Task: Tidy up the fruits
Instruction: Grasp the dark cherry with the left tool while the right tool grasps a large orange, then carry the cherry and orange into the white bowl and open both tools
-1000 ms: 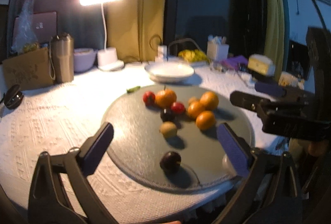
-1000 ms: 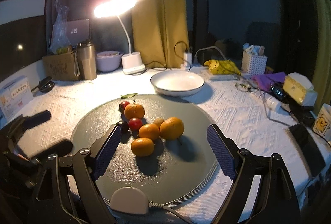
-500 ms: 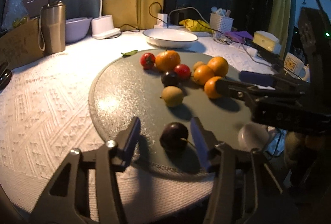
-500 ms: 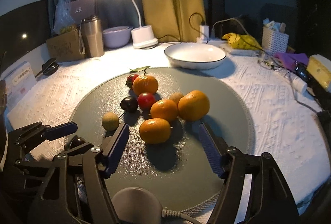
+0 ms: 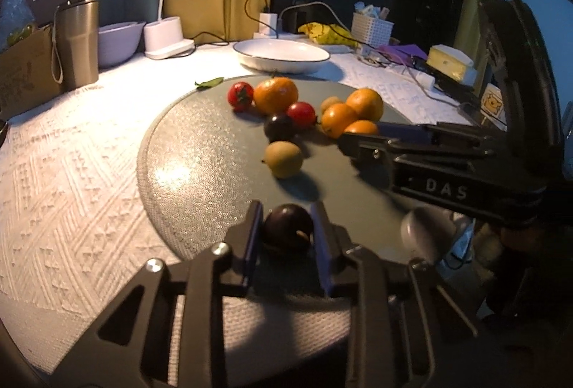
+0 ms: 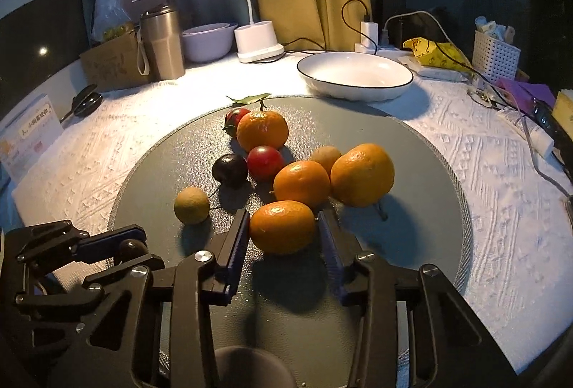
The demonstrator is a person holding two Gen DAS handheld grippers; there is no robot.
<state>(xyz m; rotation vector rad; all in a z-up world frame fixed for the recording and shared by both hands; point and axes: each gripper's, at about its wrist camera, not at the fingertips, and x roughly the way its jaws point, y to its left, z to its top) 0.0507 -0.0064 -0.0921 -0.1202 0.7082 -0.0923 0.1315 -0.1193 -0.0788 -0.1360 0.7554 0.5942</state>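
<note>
A round grey mat (image 6: 422, 173) carries the fruit. In the left wrist view my left gripper (image 5: 285, 213) is shut on a dark plum (image 5: 286, 228) at the mat's near edge. In the right wrist view my right gripper (image 6: 283, 219) is closing its jaws around the nearest orange (image 6: 281, 227), and both pads touch its sides. Behind that orange lie two more oranges (image 6: 361, 173), a stemmed orange (image 6: 262, 130), two red tomatoes (image 6: 265, 161), a second dark plum (image 6: 229, 169) and two brownish-green fruits (image 6: 191, 205). The left gripper (image 6: 121, 245) shows at the lower left.
An empty white bowl (image 6: 354, 74) stands just beyond the mat. A desk lamp base (image 6: 258, 42), steel tumbler (image 6: 161, 44), lilac bowl (image 6: 207, 40) and cardboard box (image 6: 114, 66) line the back left. Cables, a white basket (image 6: 496, 55) and a phone crowd the right.
Both grippers sank toward the mat and closed from wide open. The left one took hold of the near dark plum; the right one closed in on the nearest orange.
</note>
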